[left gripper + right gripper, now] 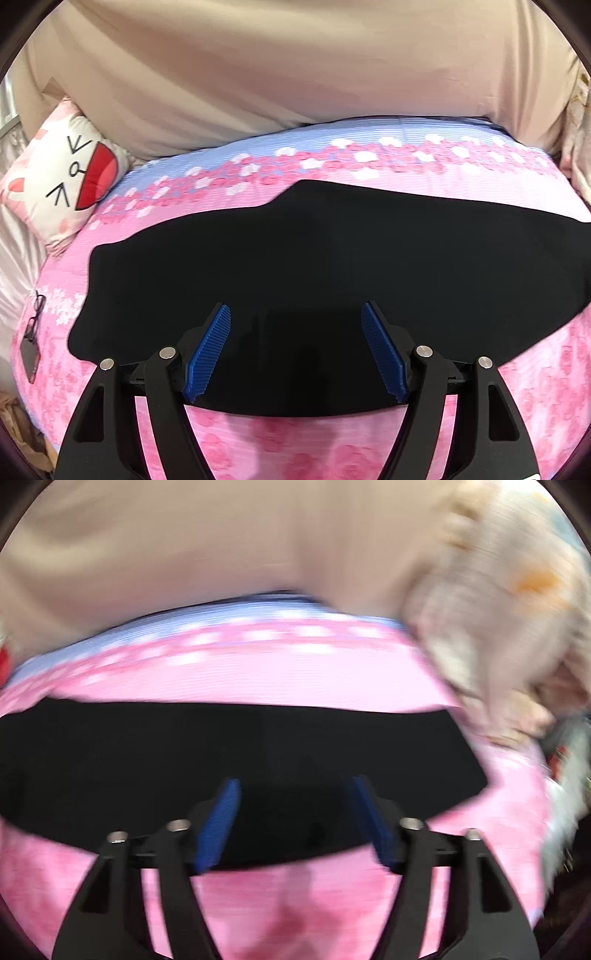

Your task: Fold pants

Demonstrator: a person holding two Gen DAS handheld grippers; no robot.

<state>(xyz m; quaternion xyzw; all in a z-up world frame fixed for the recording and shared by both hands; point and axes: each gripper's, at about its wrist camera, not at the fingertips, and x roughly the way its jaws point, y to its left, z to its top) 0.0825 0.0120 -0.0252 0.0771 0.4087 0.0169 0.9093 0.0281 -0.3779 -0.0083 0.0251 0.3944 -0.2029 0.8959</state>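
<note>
Each gripper, the left gripper (295, 314) and the right gripper (295, 786), is built of matte black forked arms. Ribbed blue pads (208, 350) are fitted on the inner faces, and round silver screws (167, 352) are seen at 8 and 4 o'clock.

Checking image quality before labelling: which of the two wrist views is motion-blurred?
The right wrist view: its right gripper, pants and sheet are smeared; the left gripper looks crisp.
</note>
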